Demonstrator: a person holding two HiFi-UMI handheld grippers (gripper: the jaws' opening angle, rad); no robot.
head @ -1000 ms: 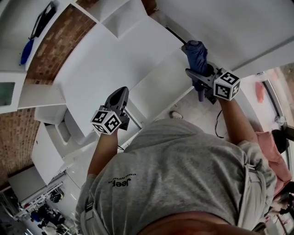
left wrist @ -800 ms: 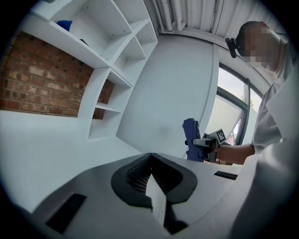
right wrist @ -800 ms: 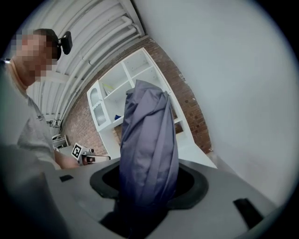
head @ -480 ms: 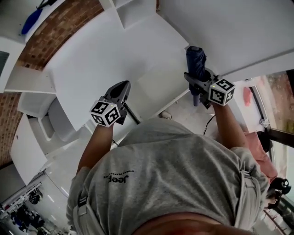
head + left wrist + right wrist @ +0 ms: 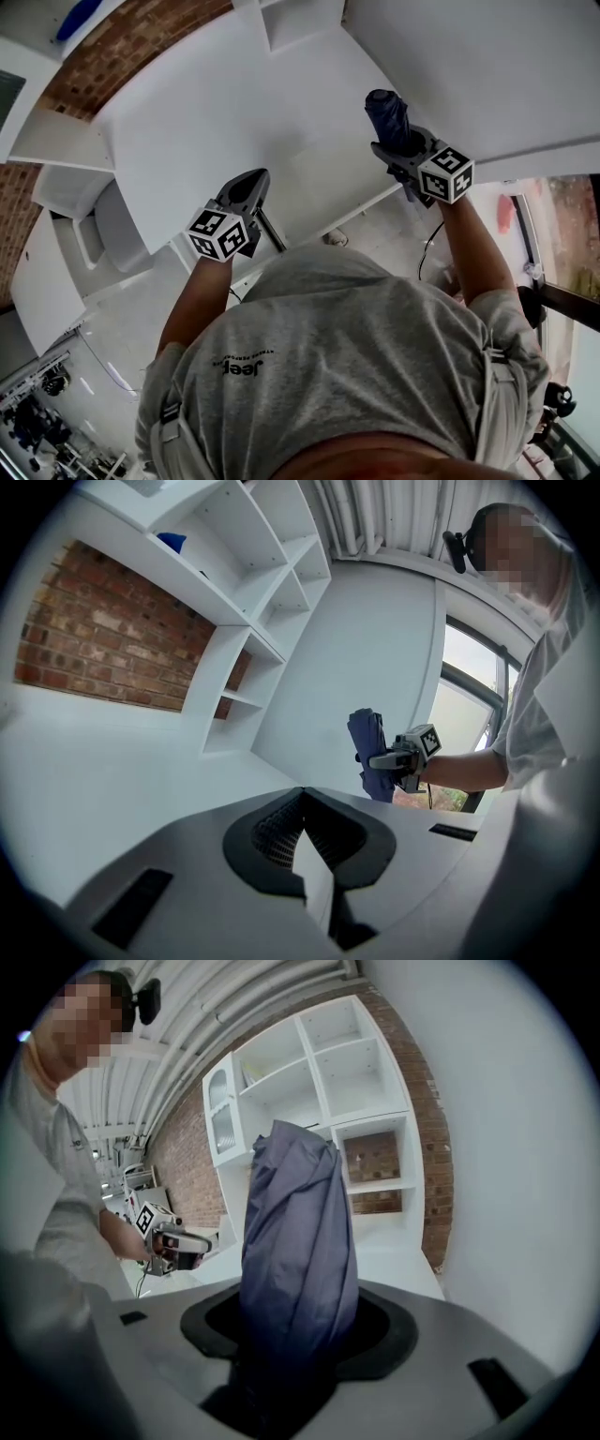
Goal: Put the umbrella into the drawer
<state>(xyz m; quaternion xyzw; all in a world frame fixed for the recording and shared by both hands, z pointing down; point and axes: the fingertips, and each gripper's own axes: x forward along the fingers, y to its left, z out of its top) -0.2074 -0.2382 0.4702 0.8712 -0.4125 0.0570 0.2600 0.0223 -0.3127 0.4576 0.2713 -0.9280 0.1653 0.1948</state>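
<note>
A person carries a folded navy umbrella [image 5: 387, 117] over the right end of a white table [image 5: 216, 122], the right claw [image 5: 401, 155] clenched round its lower half. The umbrella is in the air, touching nothing else. Seen from the left gripper view, it stands close to upright, and its long axis runs up and down, across the line of the claw. The fuller bunch of fabric points up and leans a little to the far side. A shorter, narrower end hangs below the jaws.

The left claw [image 5: 246, 187] hovers over the near edge of the table, well apart from the right one. Its jaws are drawn together with nothing between them. White shelving [image 5: 234, 564] and a brick wall [image 5: 103, 639] stand at the far left.

This looks like the carrying step, with the umbrella lifted and on its way to the drawer. No open drawer can be made out in any view. The next move probably falls to the free left claw, which would need to find a drawer front and pull it out. The umbrella would likely then have to be tipped from upright to lying flat so its length fits inside before the right claw lets go.
</note>
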